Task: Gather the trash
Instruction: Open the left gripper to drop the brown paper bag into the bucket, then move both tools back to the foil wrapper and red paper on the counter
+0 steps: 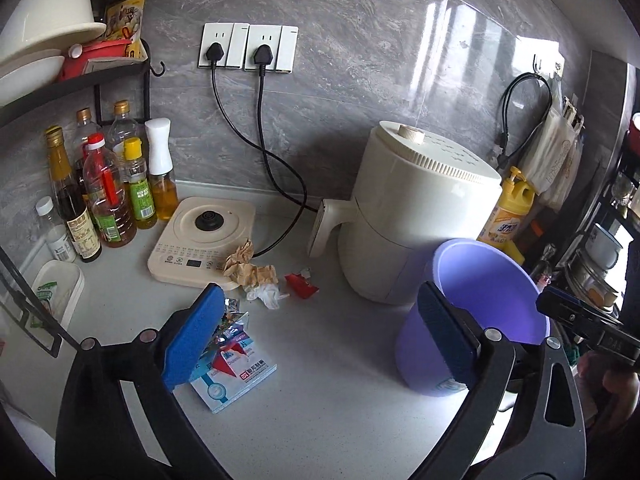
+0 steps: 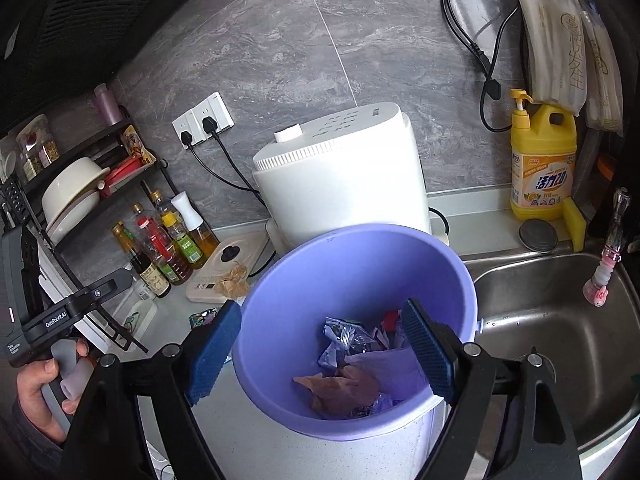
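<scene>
A purple bin stands on the counter at the right; in the right wrist view its rim is under me and it holds a brown paper wad, foil wrappers and white plastic. Loose trash lies on the counter: crumpled brown paper, white tissue, a red wrapper, a foil wrapper and a blue-white box. My left gripper is open above the counter, its left pad over the box. My right gripper is open and empty over the bin.
A white air fryer stands behind the bin. A cream kettle base, several oil bottles and a dish rack are at the left. A yellow detergent bottle and steel sink are at the right.
</scene>
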Tool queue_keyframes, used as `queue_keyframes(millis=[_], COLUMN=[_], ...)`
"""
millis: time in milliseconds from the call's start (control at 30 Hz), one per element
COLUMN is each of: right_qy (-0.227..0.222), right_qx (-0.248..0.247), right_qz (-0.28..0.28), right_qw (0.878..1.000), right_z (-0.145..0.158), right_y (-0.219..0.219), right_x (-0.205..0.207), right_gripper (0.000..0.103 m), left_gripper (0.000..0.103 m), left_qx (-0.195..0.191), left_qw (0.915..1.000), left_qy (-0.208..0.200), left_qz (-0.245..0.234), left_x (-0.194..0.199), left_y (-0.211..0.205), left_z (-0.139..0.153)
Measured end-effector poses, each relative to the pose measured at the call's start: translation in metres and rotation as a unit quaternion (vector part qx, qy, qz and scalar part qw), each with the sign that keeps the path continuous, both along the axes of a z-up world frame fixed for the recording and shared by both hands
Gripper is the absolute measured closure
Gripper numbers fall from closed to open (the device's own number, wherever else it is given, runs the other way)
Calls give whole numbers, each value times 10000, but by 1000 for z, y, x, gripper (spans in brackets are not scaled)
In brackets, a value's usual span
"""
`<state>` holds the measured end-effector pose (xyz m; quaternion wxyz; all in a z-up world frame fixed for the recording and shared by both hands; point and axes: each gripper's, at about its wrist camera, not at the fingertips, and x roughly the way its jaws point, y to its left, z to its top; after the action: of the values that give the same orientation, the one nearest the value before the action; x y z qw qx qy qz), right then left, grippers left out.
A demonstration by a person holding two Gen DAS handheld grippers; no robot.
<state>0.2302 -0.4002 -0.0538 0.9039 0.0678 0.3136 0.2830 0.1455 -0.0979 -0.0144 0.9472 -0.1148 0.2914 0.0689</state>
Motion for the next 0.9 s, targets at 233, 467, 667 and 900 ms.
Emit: queue_keyframes(millis=[233,467,667,900], right_qy=[-15,-31,-86,143], right_qx=[-252,-473,-653,-859], right_qz=[246,512,755,741], right_qw=[9994,9976,9950,9934], right_z=[-2,-7,-14,-31], right_y=[46,92,133,170], right_x=[-10,-21,-33,-36], right_gripper=[8,8,8,17], left_gripper=[6,6,6,6], left_qx=[-80,-167,-219,-378], left_qw=[9995,9988,9977,9954], left_qy=[188,414,645,815], left_qz=[243,221,-67,-340], left_x=[-15,-20,-15,2], left_y=[37,66,86,113], left_z=[-19,-38,-58,-82])
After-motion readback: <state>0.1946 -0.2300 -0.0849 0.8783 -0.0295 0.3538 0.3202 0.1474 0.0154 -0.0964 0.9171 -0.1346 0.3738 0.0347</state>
